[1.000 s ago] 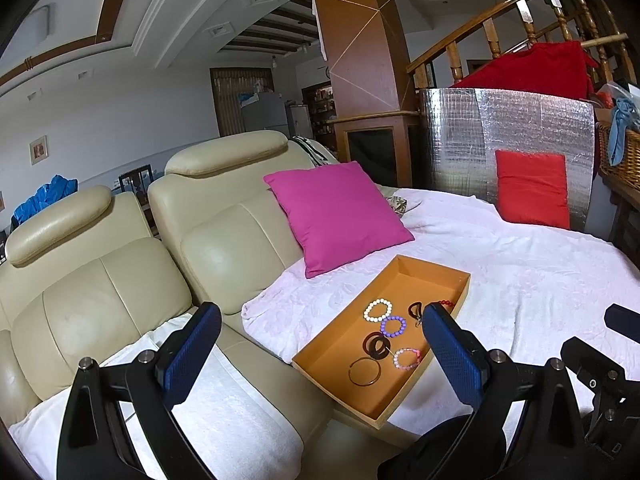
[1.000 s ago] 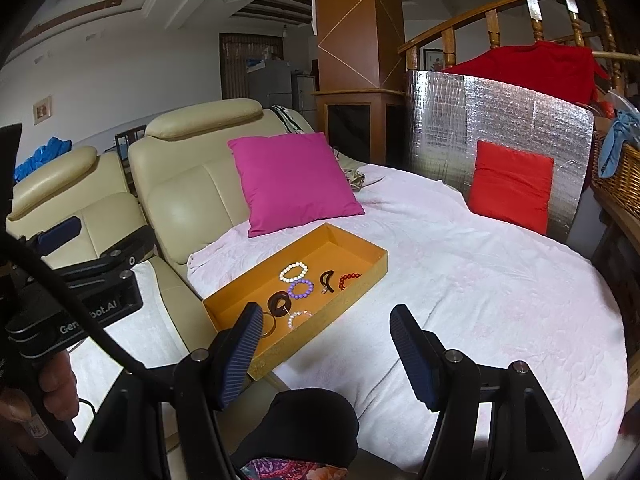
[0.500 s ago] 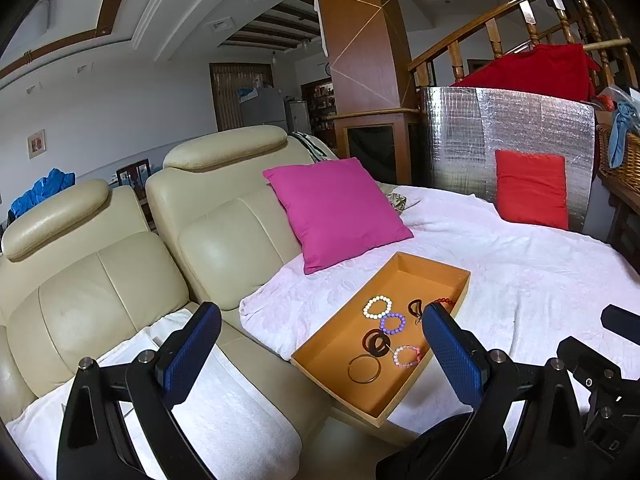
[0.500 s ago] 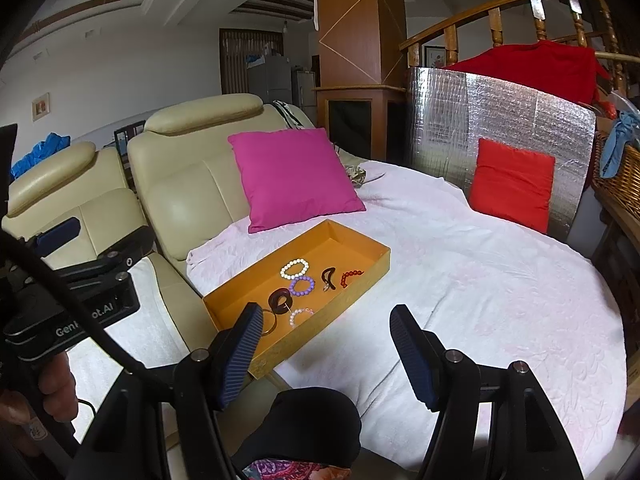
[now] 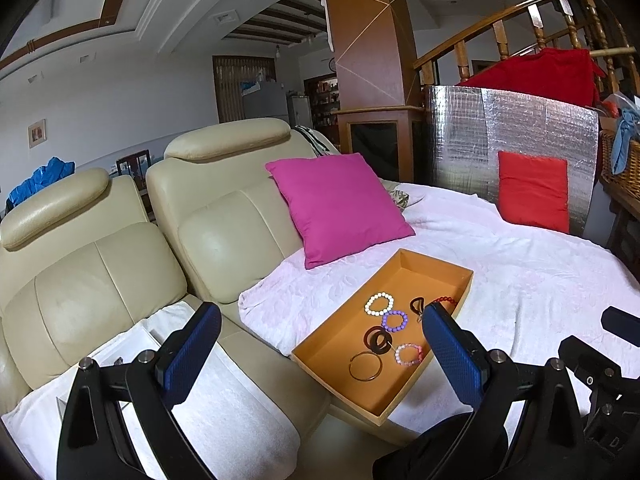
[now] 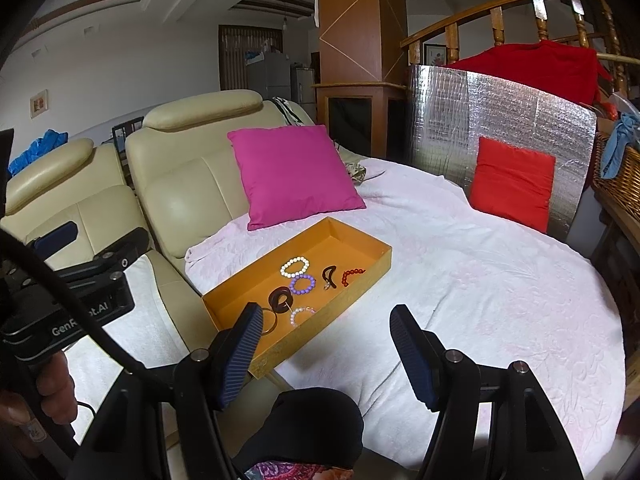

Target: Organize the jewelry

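An orange tray lies on the white bedspread beside the sofa. Several bracelets rest in it: a white bead one, a purple one, a pink one, a red one, a thin bangle and dark rings. My left gripper hangs open short of the tray, nothing between its blue fingers. My right gripper is open too, above the tray's near corner and the bedspread.
A magenta cushion leans behind the tray; a red cushion stands against a silver foil panel. The cream sofa carries a white towel. A wicker basket sits at the right. A dark knee shows below.
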Demonstrator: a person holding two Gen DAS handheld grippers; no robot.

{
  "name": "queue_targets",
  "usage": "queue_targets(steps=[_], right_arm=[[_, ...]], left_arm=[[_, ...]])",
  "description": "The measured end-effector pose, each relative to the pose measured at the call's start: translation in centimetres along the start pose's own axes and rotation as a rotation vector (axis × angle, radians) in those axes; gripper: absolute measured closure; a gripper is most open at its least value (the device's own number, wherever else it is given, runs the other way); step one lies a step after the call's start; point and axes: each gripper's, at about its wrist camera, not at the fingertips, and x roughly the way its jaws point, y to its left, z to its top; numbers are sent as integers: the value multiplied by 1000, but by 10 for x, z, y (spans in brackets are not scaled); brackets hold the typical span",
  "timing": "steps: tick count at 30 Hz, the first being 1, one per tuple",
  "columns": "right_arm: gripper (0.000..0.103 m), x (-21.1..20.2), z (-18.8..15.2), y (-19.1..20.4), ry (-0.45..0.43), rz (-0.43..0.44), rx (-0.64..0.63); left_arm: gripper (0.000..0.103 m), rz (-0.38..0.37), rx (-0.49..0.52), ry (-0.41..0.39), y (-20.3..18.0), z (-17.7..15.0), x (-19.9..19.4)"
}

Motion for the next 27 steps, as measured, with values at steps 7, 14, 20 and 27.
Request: queue_targets(steps=[7,14,20,27], right_arm=[[33,3,3,4,4,-4,-6],[33,8,13,11,-2,-8,-22],[33,17,17,16,9,-3,-42],[33,24,17,14,10,6,-29]], left_arm=[[3,1,-13,2,6,0,3],[3,13,-31,8,15,0,8],[3,29,-42,11,18,1,13],[3,44,-31,20,18,2,19]])
